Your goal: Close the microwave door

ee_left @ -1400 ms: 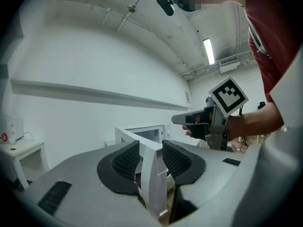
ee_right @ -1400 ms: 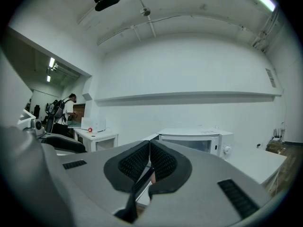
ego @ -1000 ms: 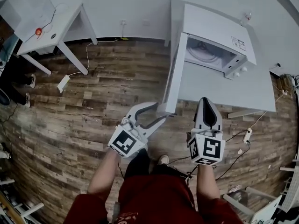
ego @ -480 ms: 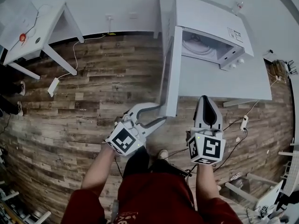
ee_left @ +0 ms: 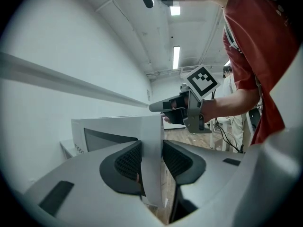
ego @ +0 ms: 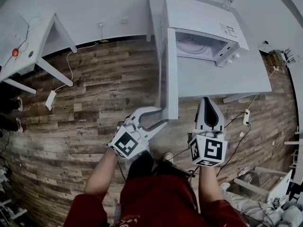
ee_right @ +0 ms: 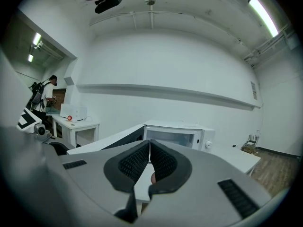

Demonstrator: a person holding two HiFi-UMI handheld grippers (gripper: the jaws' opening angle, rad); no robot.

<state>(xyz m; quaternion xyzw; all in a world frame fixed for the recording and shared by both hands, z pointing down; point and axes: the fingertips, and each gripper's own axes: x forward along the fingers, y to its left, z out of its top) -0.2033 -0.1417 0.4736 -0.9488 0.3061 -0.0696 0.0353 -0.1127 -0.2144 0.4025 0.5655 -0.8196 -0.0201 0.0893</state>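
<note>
While the jaws of my left gripper (ego: 160,117) are clamping onto the free edge of the microwave door (ego: 171,74), having just been closing, both pads are pressing against its two faces. The jaws of my right gripper (ego: 208,103) are sitting clenched together, just right of that door edge and hovering at the near edge of the white counter (ego: 222,77). The door is standing swung wide open, reaching out from the microwave (ego: 199,13) towards me. The microwave is sitting at the back of the counter by the wall. Its cavity (ego: 208,48) is gaping open, and a round turntable (ego: 191,45) is lying inside on the floor of it. Two knobs (ego: 231,59) are showing on the panel right of the cavity.
</note>
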